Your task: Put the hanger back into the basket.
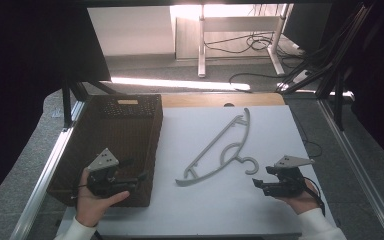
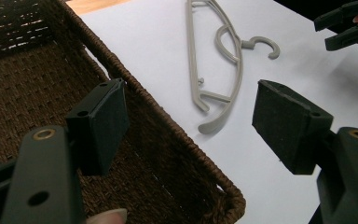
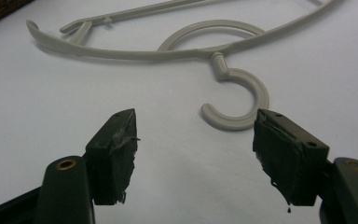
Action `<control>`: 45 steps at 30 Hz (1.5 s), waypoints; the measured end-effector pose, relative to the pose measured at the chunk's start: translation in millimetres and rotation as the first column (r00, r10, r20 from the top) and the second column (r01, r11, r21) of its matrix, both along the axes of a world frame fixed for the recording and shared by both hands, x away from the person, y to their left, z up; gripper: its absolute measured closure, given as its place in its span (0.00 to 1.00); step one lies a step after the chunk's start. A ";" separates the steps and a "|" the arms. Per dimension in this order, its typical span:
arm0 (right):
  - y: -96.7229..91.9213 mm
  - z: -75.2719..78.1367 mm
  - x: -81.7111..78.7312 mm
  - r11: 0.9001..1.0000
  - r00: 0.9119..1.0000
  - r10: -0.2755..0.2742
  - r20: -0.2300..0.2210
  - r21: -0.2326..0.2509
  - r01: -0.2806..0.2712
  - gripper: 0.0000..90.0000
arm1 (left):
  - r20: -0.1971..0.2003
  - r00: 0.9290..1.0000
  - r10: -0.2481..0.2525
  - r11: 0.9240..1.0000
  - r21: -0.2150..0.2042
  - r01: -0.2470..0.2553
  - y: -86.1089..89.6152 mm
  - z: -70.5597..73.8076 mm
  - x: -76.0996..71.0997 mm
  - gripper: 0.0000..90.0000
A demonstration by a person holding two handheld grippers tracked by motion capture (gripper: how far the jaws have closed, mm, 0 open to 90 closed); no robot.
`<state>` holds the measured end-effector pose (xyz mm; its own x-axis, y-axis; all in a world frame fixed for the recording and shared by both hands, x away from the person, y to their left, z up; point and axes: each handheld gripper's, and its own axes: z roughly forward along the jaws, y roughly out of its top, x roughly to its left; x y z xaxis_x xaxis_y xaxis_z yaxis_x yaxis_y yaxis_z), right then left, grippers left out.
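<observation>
On the white counter [image 1: 260, 210] sits a grey hanger [image 1: 219, 150], lying flat mid-counter, body running diagonally from near-left to far-right, hook curling at its near side toward my right hand. A dark wicker basket [image 1: 152, 145] sits at the counter's left edge, beside the hanger but apart from it.

My left tongs [image 1: 141, 176] hover over the basket's near right corner, jaws wide apart, nothing between them. In the left gripper view one pad [image 2: 103, 122] sits over the basket interior and the other over bare counter, with the rim running between them and the hanger's near end farther ahead.

My right tongs [image 1: 256, 183] are near the counter's right edge, pointing left at the hook, jaws also wide apart and empty. In the right gripper view the hook [image 3: 242, 100] lies just ahead of the pads [image 3: 116, 154], closer to the right-hand one, not touching either. Pad rubber looks frayed at the edges.

Both my hands [image 1: 92, 202] grip the tongs from below, white sleeves at the bottom of the high view.
</observation>
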<state>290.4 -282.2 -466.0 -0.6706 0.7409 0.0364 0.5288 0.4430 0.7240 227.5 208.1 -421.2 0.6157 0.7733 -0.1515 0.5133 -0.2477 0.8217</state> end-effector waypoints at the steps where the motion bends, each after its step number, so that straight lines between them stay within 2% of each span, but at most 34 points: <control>1: -0.6 0.0 -0.3 1.000 1.000 -0.002 0.001 0.002 0.002 0.35 | 0.000 1.000 -0.001 1.000 0.001 0.001 -0.2 0.1 0.3 0.29; 9: -3.6 0.7 -0.3 1.000 1.000 -0.011 0.012 0.001 0.011 0.34 | -0.004 1.000 -0.004 1.000 0.002 0.004 -0.5 -0.9 1.4 0.29; 19: -1.2 6.6 3.8 1.000 0.999 -0.023 0.026 -0.004 0.023 0.34 | 0.005 1.000 0.006 1.000 -0.004 -0.006 2.5 2.9 -5.7 0.29; 24: -2.3 6.5 4.9 1.000 0.999 -0.026 0.024 -0.004 0.026 0.34 | 0.009 1.000 -0.002 1.000 -0.005 0.002 -1.4 5.6 -6.6 0.29; 27: -4.4 7.0 5.4 1.000 0.999 -0.030 0.026 -0.001 0.030 0.34 | -0.001 1.000 -0.022 1.000 -0.008 0.022 -7.6 6.2 -4.7 0.30; 35: -8.6 7.4 5.6 0.999 0.999 -0.043 0.023 0.006 0.043 0.34 | -0.016 0.996 -0.083 0.996 0.024 0.084 -33.8 12.7 1.8 0.32; 38: -10.0 7.9 5.3 0.999 0.999 -0.044 0.024 0.006 0.044 0.34 | -0.033 0.992 -0.123 0.992 0.031 0.124 -49.7 13.6 7.7 0.32; 45: -10.2 10.6 3.7 0.999 0.998 -0.045 0.049 0.007 0.044 0.34 | -0.028 0.982 -0.186 0.981 0.057 0.187 -77.5 18.9 14.8 0.32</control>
